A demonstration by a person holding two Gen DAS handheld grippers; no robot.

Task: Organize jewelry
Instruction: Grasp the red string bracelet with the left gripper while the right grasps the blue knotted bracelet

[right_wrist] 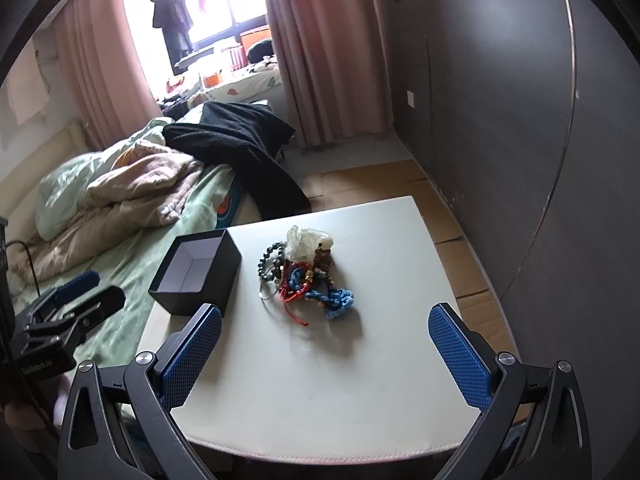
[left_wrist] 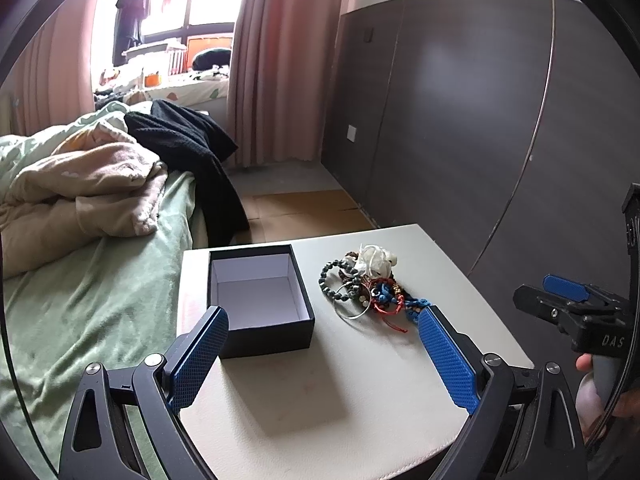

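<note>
A tangled pile of jewelry (left_wrist: 366,286) lies on the white table (left_wrist: 320,392): bead bracelets, a metal ring, red and blue cords, a white piece on top. An open, empty black box (left_wrist: 258,298) with a white inside stands left of it. My left gripper (left_wrist: 324,320) is open and empty, held above the table's near side with the box and pile between its fingers. My right gripper (right_wrist: 325,316) is open and empty, just short of the pile (right_wrist: 306,274); the box (right_wrist: 196,270) is at its left. The right gripper also shows at the left wrist view's right edge (left_wrist: 568,300).
A bed (left_wrist: 92,272) with a green sheet, crumpled blankets and a black garment (left_wrist: 192,152) adjoins the table's left side. A dark wall panel (left_wrist: 480,120) runs along the right. Brown cardboard (right_wrist: 460,216) covers the floor beyond the table.
</note>
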